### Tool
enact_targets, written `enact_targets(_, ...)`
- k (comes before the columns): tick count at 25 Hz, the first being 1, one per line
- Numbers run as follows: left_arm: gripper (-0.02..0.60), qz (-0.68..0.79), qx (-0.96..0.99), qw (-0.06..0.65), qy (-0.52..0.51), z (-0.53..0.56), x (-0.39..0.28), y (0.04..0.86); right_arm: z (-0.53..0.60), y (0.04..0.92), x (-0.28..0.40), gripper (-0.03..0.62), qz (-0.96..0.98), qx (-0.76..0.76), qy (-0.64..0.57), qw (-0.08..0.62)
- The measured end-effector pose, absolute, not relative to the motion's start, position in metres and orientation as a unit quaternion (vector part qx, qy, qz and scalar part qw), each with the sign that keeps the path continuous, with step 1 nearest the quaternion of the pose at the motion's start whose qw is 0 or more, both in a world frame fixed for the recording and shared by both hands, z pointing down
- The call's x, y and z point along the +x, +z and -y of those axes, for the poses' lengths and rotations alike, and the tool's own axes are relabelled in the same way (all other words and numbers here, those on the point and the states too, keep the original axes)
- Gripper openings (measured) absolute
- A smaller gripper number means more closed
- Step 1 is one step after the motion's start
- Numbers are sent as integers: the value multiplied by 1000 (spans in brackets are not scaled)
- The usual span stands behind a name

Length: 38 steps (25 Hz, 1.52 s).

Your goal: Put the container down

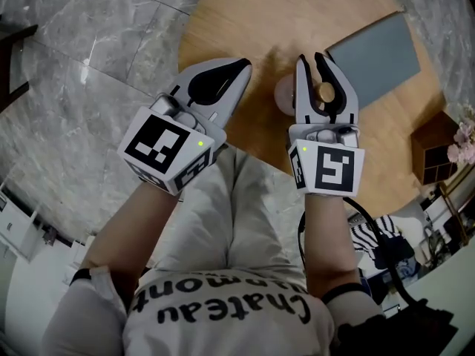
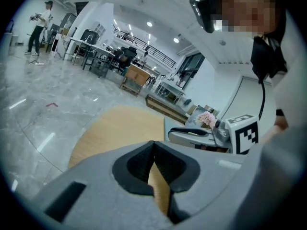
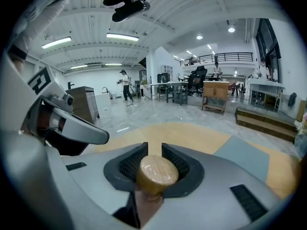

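- Right gripper [image 3: 154,147] is closed on the container [image 3: 146,202], its jaws part-way apart, with the dark ribbed pads pressing on either side just beneath the round wooden lid [image 3: 158,171]
- Below the lid, the container's body shows only as a pinkish-brown strip between the grey jaw shells; in the head view it is a pale rounded shape just left of the jaws, over the near edge of the table
- Whether its base touches the table cannot be told
- Left gripper [image 2: 153,143] is closed and empty: its pads meet at the tips, and only tabletop shows through the slit below them
- Both grippers sit side by side above the person's lap in light trousers [image 1: 223,213], each pointing at the table, the left one well apart from the container
- Round wooden table [image 1: 252,21] stands on a grey marble floor [image 1: 89,58]
- Grey mat [image 1: 375,54] lies on the far right part of the table, beyond the right gripper
- Small wooden shelf box [image 1: 434,150] and pink flowers [image 1: 466,141] sit off to the right
- Far across the hall are desks, chairs and a standing person [image 3: 125,85]
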<state>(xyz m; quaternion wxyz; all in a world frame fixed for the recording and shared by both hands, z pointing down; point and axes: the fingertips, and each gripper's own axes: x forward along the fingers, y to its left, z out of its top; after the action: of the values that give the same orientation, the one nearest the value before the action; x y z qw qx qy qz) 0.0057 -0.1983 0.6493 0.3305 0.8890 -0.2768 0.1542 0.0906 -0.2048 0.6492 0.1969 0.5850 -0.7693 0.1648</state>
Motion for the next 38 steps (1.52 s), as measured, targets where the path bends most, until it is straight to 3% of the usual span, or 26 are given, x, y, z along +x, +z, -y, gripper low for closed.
enact_targets(6,14,264,901,331,100,189,23,644,194,658,94,91,778,580,142,196)
enact_targets(38,14,307,884,331,120,178,17,672,175,659,68,81,791,559,70,239)
